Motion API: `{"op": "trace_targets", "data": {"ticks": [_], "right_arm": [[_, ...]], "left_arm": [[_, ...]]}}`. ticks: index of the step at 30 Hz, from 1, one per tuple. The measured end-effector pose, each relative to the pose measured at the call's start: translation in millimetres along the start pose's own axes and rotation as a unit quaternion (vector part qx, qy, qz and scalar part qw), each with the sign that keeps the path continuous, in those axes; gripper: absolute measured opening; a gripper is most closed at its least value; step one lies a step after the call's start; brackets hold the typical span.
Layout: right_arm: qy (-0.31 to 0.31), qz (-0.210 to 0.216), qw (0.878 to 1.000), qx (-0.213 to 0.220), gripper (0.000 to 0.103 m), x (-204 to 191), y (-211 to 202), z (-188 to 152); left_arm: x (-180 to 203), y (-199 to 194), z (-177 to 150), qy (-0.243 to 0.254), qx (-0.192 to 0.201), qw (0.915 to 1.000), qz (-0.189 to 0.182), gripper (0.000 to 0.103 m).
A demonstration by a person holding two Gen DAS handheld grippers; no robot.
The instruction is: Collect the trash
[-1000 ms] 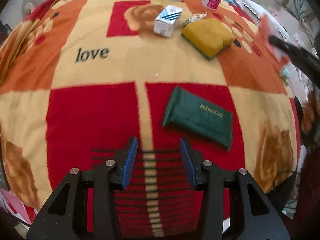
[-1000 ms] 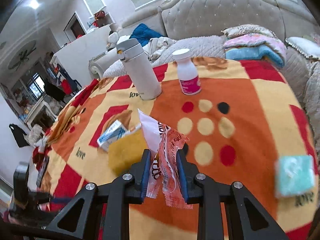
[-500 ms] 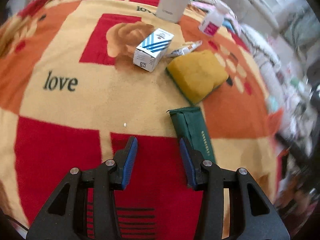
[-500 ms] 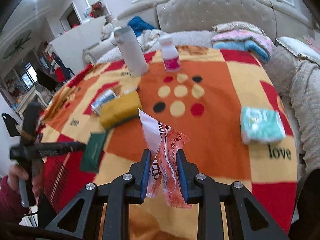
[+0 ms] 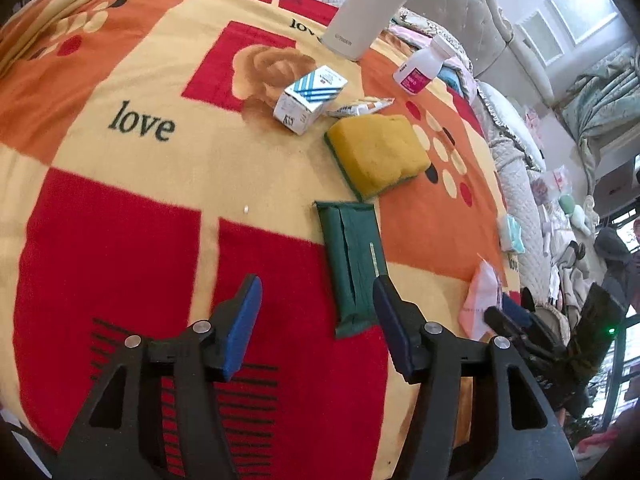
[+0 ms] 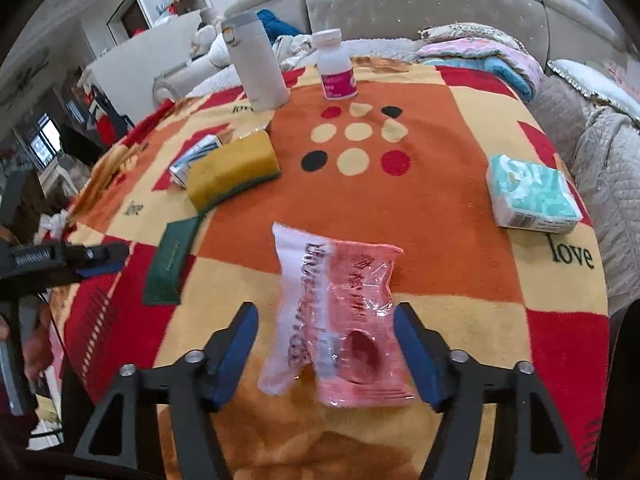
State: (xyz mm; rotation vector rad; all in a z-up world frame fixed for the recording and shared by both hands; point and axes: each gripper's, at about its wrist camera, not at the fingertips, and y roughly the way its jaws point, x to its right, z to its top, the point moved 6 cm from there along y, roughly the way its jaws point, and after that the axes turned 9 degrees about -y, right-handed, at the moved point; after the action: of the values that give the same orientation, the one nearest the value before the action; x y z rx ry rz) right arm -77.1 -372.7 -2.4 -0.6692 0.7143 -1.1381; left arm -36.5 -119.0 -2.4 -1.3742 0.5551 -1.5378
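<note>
The blanket-covered counter (image 6: pixel 460 216) carries the clutter. The pink plastic wrapper (image 6: pixel 336 316) lies between the right tool (image 6: pixel 325 350), whose jaws are opening without touching it; lift straight away. The left tool (image 5: pixel 316 320), empty, opening, should straddle the green pouch (image 5: pixel 352 264).

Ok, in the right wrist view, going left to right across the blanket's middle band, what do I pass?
Green pouch → yellow sponge → pink plastic wrapper, loose between the right gripper's opening jaws → tissue pack.
</note>
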Motion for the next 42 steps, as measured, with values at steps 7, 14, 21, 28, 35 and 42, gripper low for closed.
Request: {"op": "trace_targets", "data": {"ticks": [7,14,21,28,35,42], "right_arm": [[0.026,0.001,1.0,0.014,0.082,18,-15,-9],[0.02,-0.001,1.0,0.007,0.084,19,-12,-16],[0.005,-0.002,1.0,-0.001,0.086,6,16,-12],[-0.017,-0.006,1.0,0.02,0.042,-2,15,-11],[-0.011,-0.016,0.998,0.052,0.035,8,-21,-10],[0.005,-0.032,0.997,0.071,0.035,26,-51,-14]], "left_arm": [[12,18,-11,-0.009,0.005,0.9999,0.009,0.066],[42,42,-8,0.045,0.038,0.9958,0.07,0.067],[53,59,-8,0.136,0.052,0.98,0.135,0.066],[35,43,-7,0.112,0.038,0.9897,0.081,0.04],[53,21,-23,0.125,0.047,0.9897,0.05,0.04],[96,15,-41,0.156,0.045,0.9865,0.021,0.04]]}}
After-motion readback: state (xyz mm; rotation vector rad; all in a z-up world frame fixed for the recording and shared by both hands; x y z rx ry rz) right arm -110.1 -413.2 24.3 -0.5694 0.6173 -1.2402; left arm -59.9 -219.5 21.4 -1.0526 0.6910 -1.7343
